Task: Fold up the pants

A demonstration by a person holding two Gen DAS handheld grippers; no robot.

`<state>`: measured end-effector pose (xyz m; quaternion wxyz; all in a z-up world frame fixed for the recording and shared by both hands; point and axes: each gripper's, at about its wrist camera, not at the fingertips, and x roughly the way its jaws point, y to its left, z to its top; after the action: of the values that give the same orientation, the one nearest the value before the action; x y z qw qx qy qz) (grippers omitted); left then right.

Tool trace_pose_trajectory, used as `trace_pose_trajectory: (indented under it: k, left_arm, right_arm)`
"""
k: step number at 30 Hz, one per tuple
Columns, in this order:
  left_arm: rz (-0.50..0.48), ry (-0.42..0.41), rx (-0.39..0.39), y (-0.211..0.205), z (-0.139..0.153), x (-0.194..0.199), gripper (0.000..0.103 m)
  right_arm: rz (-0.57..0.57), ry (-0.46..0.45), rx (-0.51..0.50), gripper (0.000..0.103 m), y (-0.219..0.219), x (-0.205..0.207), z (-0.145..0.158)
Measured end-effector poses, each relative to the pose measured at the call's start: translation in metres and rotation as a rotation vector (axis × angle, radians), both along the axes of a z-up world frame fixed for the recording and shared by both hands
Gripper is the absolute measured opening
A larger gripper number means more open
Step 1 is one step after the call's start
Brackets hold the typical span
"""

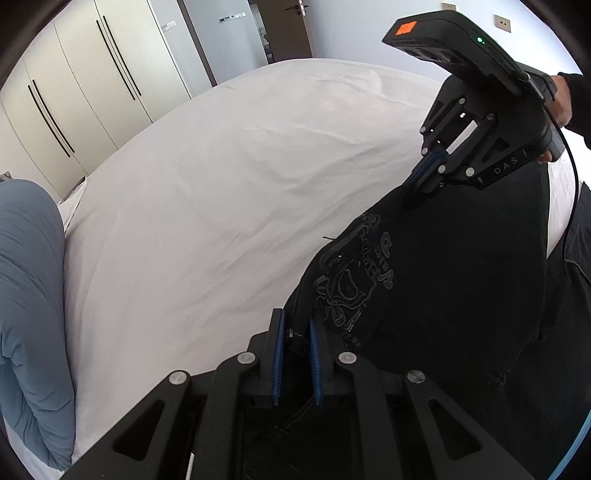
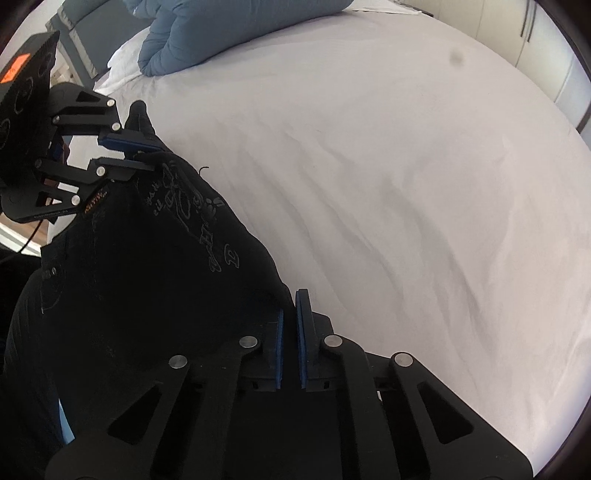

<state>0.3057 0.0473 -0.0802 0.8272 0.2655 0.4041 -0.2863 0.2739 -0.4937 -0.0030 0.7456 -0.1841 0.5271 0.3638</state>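
Left claw [image 1: 295, 339] clamped on pants [image 1: 443, 277] edge, lower centre; right claw [image 1: 421, 192] clamped on far edge, upper right. Fabric stretched between, above bed [image 1: 221, 184].

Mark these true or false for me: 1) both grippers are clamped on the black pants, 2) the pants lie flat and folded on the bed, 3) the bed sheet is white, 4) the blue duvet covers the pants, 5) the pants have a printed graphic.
1. True: the left gripper and the right gripper each pinch an edge of the black pants.
2. False: they hang held up between the grippers, above the bed.
3. True: the bed sheet is white.
4. False: the blue duvet lies bunched at the far end, apart from the pants.
5. True: a pale printed graphic shows on the fabric.
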Motion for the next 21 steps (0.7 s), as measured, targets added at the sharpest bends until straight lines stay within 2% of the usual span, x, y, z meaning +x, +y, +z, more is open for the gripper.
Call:
trace_pose_trajectory:
  k: [6, 14, 17, 21]
  left_arm:
    - [0.009, -0.012, -0.010, 0.005, 0.009, -0.012, 0.013]
    - [0.023, -0.009, -0.025, 0.008, 0.014, -0.035, 0.013]
    - [0.026, -0.005, -0.027, 0.010, 0.013, -0.048, 0.013]
    - [0.025, -0.005, -0.031, 0.015, 0.012, -0.067, 0.013]
  right_arm:
    - [-0.124, 0.002, 0.064, 0.003, -0.006, -0.024, 0.006]
    - [-0.333, 0.077, 0.204, 0.003, -0.001, -0.043, -0.002]
    - [-0.359, 0.108, 0.258, 0.003, 0.005, -0.057, -0.001]
    - [-0.350, 0.115, 0.282, 0.003, 0.013, -0.080, 0.002]
